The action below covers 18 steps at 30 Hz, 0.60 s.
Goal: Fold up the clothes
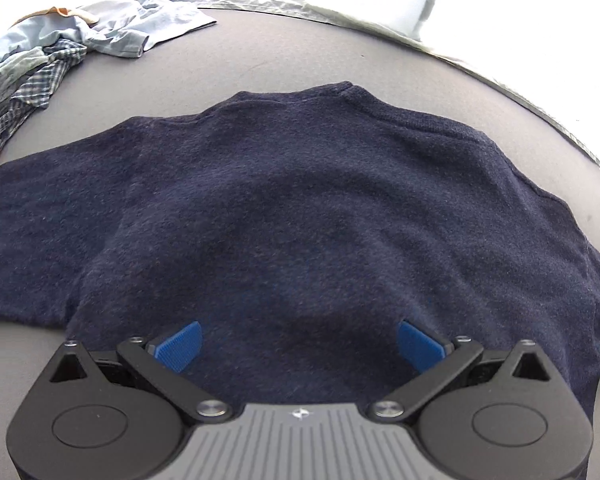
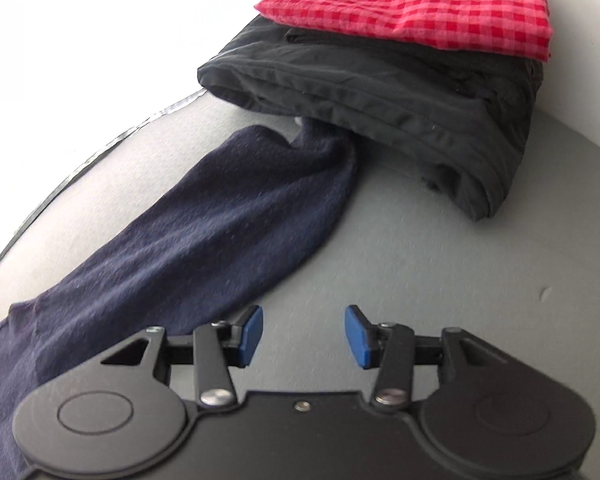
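A navy blue sweater [image 1: 300, 200] lies spread flat on the grey table, collar at the far side, sleeves out to both sides. My left gripper [image 1: 300, 344] is open, its blue pads wide apart just above the sweater's near hem. In the right wrist view one navy sleeve [image 2: 204, 232] stretches away, its cuff tucked against a folded black garment [image 2: 380, 112]. My right gripper [image 2: 304, 336] is open and empty over bare table, just right of the sleeve.
A pile of unfolded light blue and plaid clothes [image 1: 40, 60] lies at the table's far left. A folded red checked shirt [image 2: 412, 4] sits on top of the black garment. The table's metal edge [image 1: 500, 80] curves behind the sweater.
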Available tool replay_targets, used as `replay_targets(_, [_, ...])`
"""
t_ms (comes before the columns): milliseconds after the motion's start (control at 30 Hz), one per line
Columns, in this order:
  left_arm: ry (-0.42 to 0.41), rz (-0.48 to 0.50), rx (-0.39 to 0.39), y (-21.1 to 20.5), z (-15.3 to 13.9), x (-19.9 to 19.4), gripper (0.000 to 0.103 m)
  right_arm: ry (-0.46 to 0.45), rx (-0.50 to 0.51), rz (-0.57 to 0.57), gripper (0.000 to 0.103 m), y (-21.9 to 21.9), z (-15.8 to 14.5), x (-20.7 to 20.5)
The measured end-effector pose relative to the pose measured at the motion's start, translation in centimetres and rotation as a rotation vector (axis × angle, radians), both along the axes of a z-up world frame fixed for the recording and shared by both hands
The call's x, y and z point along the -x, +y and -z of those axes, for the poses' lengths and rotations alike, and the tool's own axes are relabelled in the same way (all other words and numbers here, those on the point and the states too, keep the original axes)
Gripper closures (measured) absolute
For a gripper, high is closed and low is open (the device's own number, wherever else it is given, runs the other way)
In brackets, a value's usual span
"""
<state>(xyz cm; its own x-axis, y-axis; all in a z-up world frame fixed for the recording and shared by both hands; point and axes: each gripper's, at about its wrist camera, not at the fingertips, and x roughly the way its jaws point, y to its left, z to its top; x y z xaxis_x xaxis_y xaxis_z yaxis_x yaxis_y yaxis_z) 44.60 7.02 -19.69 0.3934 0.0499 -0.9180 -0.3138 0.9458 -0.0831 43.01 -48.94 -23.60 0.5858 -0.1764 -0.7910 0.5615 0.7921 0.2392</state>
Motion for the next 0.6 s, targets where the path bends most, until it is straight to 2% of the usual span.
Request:
replay_targets(133, [-0.002,-0.034,-0.062,2.6,-0.6,5.9,0.0,-0.005,-0.152,-0.15,0.057,5.8,1.2,1.9])
replay_targets(267, [-0.019,-0.08,-0.138,4.2,-0.5,11.4,0.0,0.003,-0.201,-0.237,0.055,10.5,1.2,4.2])
replay_targets(400, [0.002,-0.096,-0.094,5.2,0.0,15.2,0.0,0.0,-0.324,-0.276,0.055,12.4,1.1,6.5])
replay_targets(467, [0.01,-0.106,-0.07,5.4,0.4,16.7,0.001,0.018,-0.323,-0.327,0.056,13.5,1.2,7.4])
replay_targets(500, [0.013,-0.111,-0.056,5.4,0.7,17.4,0.003,0.029,-0.313,-0.354,0.058,14.1,1.2,7.8])
replay_targets(533, [0.011,-0.115,-0.036,5.5,0.9,18.0,0.006,0.041,-0.304,-0.38,0.066,14.6,1.1,8.3])
replay_targets(567, [0.004,-0.12,-0.007,5.6,1.2,18.5,0.014,0.052,-0.301,-0.393,0.072,15.0,1.2,8.4])
replay_targets(600, [-0.003,-0.119,0.009,5.6,1.3,19.0,0.018,0.062,-0.308,-0.405,0.084,15.3,1.4,8.5])
